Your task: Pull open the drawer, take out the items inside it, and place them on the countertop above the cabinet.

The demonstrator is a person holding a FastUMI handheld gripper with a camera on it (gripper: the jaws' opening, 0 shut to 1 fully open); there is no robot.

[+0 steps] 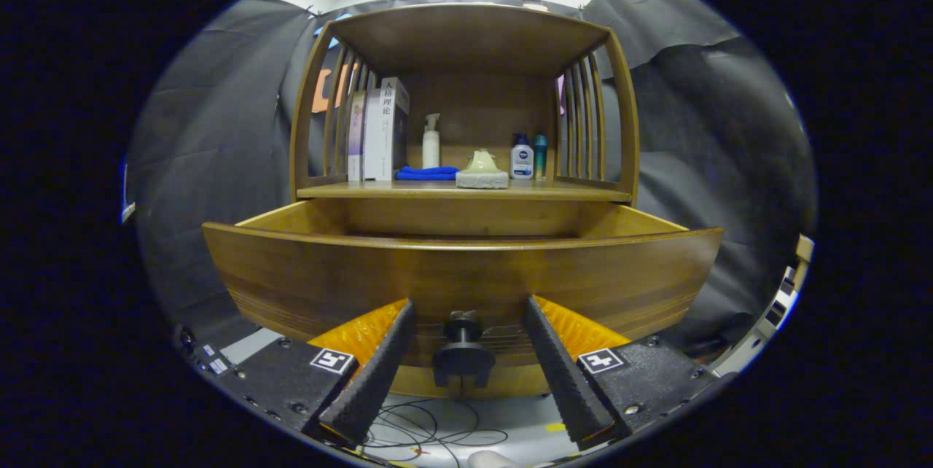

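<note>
Currently we see the gripper [466, 322] spread wide, straddling the dark knob [463, 351] of the pulled-out drawer [306, 271] without touching it.

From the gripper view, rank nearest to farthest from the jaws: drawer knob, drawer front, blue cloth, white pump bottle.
1. Drawer knob, between the open jaws of the gripper.
2. Drawer front, just behind the knob.
3. Blue cloth, on the countertop, left of centre.
4. White pump bottle, behind the cloth.

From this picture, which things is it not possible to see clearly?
- Drawer contents, gripper view: its front panel hides the inside.
- Print on the small bottles: too small.
- Tool: fingers open either side of the knob; its depth against the tips is unclear.
</note>
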